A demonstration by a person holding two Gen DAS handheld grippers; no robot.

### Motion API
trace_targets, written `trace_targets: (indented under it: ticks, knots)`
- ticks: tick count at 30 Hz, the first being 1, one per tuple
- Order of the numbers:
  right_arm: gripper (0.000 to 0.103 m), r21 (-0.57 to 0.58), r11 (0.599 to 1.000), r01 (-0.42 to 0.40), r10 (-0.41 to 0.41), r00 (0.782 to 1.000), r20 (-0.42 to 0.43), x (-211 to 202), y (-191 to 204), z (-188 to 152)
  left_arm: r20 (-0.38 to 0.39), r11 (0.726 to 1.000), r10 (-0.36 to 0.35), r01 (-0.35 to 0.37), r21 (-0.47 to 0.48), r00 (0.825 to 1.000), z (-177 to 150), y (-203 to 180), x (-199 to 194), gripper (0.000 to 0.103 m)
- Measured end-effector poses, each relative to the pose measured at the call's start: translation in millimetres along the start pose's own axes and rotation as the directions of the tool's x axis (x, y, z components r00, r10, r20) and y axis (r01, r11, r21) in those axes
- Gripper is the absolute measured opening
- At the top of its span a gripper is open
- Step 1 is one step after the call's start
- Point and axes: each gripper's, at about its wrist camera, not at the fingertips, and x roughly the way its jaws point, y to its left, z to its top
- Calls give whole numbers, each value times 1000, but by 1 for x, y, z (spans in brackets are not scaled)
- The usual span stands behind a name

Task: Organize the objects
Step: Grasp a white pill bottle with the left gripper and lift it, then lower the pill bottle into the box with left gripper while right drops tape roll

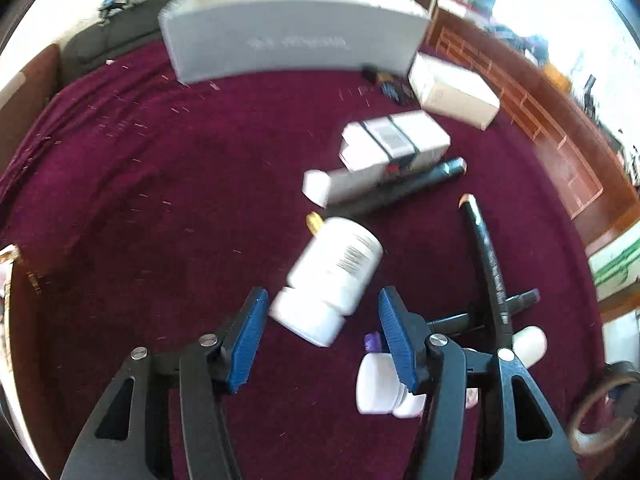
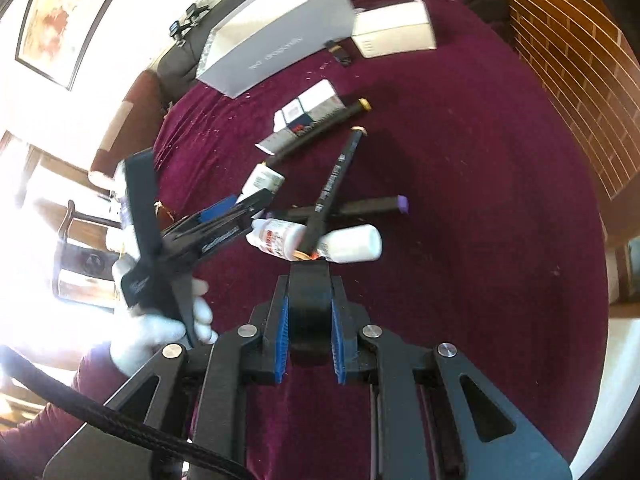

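Observation:
My left gripper (image 1: 322, 316) is open just above the maroon cloth (image 1: 160, 200), its blue pads either side of the cap end of a white pill bottle (image 1: 336, 276) lying tilted; they do not touch it. The right wrist view shows the left gripper (image 2: 240, 204) from the side near that bottle (image 2: 264, 180). My right gripper (image 2: 308, 320) is shut on a black block (image 2: 309, 300), held above the cloth near two small white bottles (image 2: 352, 244) crossed by a black marker (image 2: 332, 188).
A large grey box (image 1: 296, 32) stands at the back with a white box (image 1: 452, 88) beside it. Small white cartons (image 1: 392, 140) and another black marker (image 1: 416, 184) lie mid-cloth. More white bottles (image 1: 380, 384) and a tape roll (image 1: 600, 412) lie at the right.

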Motion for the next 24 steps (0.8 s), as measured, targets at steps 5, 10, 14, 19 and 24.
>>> trace_targets:
  ticks: [5, 10, 14, 19, 24]
  knots:
    - [15, 18, 1000, -10, 10, 1000, -3, 1, -6, -2, 6, 998, 47, -47, 33, 999, 5, -8, 7, 36]
    - [15, 34, 997, -62, 63, 998, -29, 9, -3, -4, -11, 996, -12, 11, -83, 1000, 2, 23, -8, 28]
    - [15, 22, 995, -93, 94, 994, -53, 21, 7, -2, 31, 985, -56, 60, -161, 998, -16, 48, -43, 28]
    - [15, -19, 990, -137, 135, 987, -92, 37, 35, 1, 113, 968, -87, 111, -226, 990, -49, 82, -106, 28]
    - [15, -92, 977, -193, 180, 974, -140, 59, 84, 1, 161, 957, -21, 66, -284, 987, -86, 125, -163, 28]
